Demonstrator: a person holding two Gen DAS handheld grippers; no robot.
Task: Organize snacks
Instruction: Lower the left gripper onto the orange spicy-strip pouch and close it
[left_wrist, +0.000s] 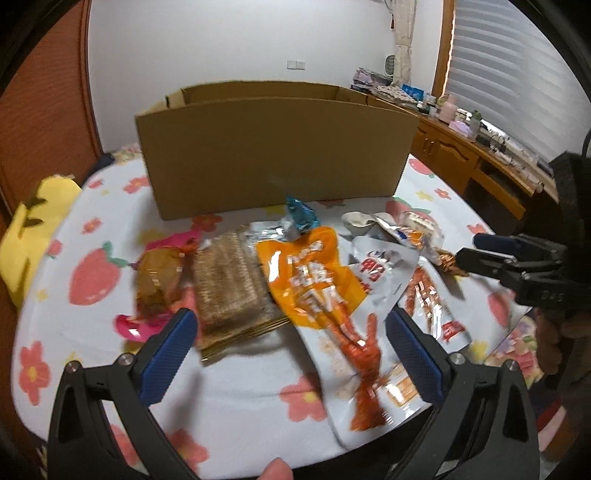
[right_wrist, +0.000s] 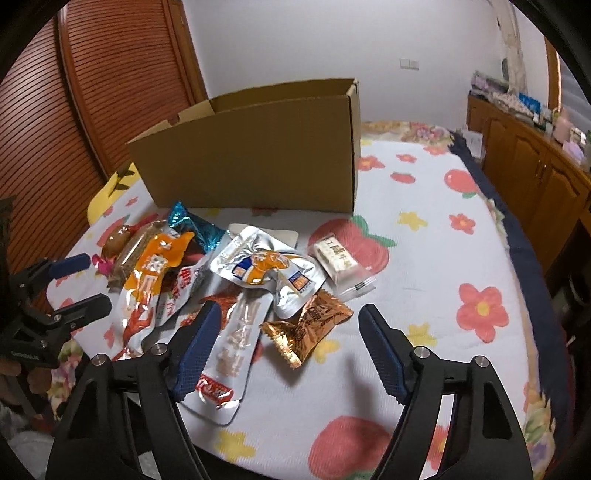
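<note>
From my left wrist camera, the cardboard box (left_wrist: 273, 155) sits at twelve o'clock on the bedspread (left_wrist: 236, 398), behind the snack packets (left_wrist: 314, 280); a cabinet (left_wrist: 454, 155) stands at two o'clock.

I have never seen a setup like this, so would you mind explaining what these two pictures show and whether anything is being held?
No robot here: a person holds a two-finger gripper in each hand, each carrying a fisheye camera that looks along its fingers. One picture is from the left gripper, the other from the right gripper; each also glimpses its partner at the edge. Both are open and hold nothing. They hover over a flower-and-strawberry printed cloth with a pile of snacks: an orange pouch, a copper packet, a teal candy, a white wrapped bar. Behind stands an open cardboard box.
</note>
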